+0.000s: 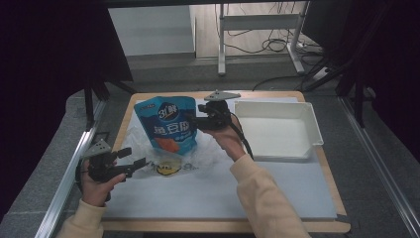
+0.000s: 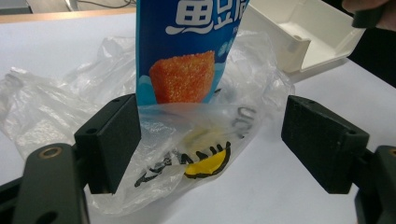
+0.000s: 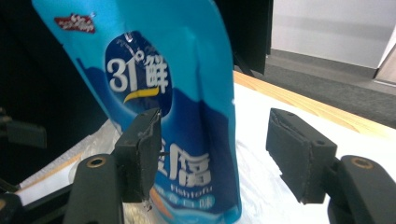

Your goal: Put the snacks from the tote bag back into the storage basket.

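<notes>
A blue snack pouch [image 1: 168, 124] [image 2: 187, 56] [image 3: 163, 93] stands upright with its bottom inside a crumpled clear plastic bag [image 1: 208, 153] [image 2: 46, 107] on the white table cover. My right gripper [image 1: 194, 122] [image 3: 215, 149] is at the pouch's right edge, open; its left jaw lies against the pouch face and a gap separates the pouch from the other jaw. My left gripper [image 1: 134, 156] [image 2: 212, 135] sits low at the bag's near left side, open wide, with the bag's printed front edge loosely between its jaws.
A white rectangular tray [image 1: 312, 124] [image 2: 299, 42] sits at the right of the table, close behind the right hand. The bag carries a yellow and black print [image 1: 167, 168] [image 2: 205, 165]. Bare white cover [image 1: 198, 198] spreads toward the near edge.
</notes>
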The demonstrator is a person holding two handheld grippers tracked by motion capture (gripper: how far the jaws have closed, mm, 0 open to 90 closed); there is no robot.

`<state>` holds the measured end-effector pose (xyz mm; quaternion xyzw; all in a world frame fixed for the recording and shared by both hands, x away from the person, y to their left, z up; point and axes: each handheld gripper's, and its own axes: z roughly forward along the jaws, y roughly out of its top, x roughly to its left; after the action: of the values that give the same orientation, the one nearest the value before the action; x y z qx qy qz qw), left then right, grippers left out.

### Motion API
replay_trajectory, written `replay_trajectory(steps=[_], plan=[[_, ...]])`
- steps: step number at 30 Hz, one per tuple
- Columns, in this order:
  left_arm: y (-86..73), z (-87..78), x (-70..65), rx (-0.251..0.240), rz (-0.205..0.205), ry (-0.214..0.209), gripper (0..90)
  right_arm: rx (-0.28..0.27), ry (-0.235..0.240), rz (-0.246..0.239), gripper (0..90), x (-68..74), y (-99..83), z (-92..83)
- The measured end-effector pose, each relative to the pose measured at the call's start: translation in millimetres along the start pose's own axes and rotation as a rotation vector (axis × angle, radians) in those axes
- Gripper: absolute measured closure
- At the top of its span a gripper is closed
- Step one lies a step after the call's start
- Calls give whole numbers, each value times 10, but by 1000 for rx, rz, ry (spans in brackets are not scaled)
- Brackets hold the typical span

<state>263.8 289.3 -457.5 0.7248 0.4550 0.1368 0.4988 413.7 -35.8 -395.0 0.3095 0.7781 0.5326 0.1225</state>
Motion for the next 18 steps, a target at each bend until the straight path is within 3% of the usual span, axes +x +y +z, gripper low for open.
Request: replay_trajectory(steps=[6, 13, 16, 18], plan=[[-9, 23, 3, 9, -3, -2, 203, -20, 56, 35, 416, -32, 51, 160], [-11, 7, 26, 7, -4, 6, 206, -16, 93, 8, 622, -2, 94, 253], [-14, 12, 29, 8, -5, 6, 206, -13, 105, 6, 666, -18, 91, 270], [-15, 17, 33, 11, -8, 7, 206, -14, 142, -8, 757, -54, 84, 276]])
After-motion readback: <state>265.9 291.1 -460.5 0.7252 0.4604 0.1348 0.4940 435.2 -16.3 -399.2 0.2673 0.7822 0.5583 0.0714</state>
